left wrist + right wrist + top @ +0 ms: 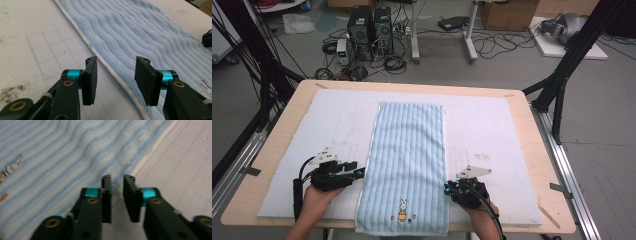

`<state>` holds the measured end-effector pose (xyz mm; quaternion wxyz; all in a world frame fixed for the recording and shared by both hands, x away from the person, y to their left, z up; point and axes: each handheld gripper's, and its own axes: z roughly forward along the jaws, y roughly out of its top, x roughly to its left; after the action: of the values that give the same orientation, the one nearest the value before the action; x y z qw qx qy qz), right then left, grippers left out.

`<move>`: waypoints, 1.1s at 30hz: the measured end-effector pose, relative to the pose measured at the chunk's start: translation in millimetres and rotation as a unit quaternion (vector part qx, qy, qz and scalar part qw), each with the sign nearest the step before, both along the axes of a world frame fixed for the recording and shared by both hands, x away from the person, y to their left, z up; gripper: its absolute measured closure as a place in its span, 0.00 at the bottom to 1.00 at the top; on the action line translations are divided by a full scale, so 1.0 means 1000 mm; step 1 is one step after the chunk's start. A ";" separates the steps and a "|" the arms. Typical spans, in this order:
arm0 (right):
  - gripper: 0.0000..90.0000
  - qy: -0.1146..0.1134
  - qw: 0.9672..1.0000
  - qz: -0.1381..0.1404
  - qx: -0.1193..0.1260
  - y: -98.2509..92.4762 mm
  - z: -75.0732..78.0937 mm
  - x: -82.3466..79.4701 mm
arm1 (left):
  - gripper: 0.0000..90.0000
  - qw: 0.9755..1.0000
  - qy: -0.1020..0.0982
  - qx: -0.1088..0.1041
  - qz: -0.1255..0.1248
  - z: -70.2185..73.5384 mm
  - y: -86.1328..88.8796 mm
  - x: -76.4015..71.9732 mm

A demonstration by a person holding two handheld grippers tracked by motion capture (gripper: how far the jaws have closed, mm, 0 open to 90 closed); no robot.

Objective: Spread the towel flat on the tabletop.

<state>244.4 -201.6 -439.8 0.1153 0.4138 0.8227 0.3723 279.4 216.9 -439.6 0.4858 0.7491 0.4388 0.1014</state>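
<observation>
Two grippers are flanking a blue striped towel that is lying flat along the middle of the white mat, its near end hanging over the table's front edge; no fold is showing yet, so nearly everything seems left. The left gripper is pointing level at the towel's left edge, jaws half open and empty. The right gripper is sitting at the right edge, jaws narrow, gripping nothing yet.
</observation>
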 end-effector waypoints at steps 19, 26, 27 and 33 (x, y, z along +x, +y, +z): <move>0.71 -0.027 0.998 -0.043 0.032 -0.007 0.004 0.048 | 0.99 0.996 0.010 0.084 -0.006 -0.008 -0.023 0.034; 0.71 -0.026 0.998 -0.046 0.032 -0.007 0.006 0.063 | 0.73 0.998 0.015 0.065 -0.005 -0.007 -0.009 0.031; 0.70 -0.026 0.998 -0.050 0.034 -0.007 0.006 0.067 | 0.66 0.998 0.012 0.056 0.002 -0.007 -0.007 0.034; 0.78 -0.009 0.998 -0.046 0.039 0.004 0.002 0.083 | 0.57 0.999 -0.003 0.022 0.024 -0.004 0.001 0.046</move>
<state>327.8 -197.4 -438.1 0.1239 0.4516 0.7868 0.4020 325.8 218.1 -443.1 0.4681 0.7486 0.4527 0.1249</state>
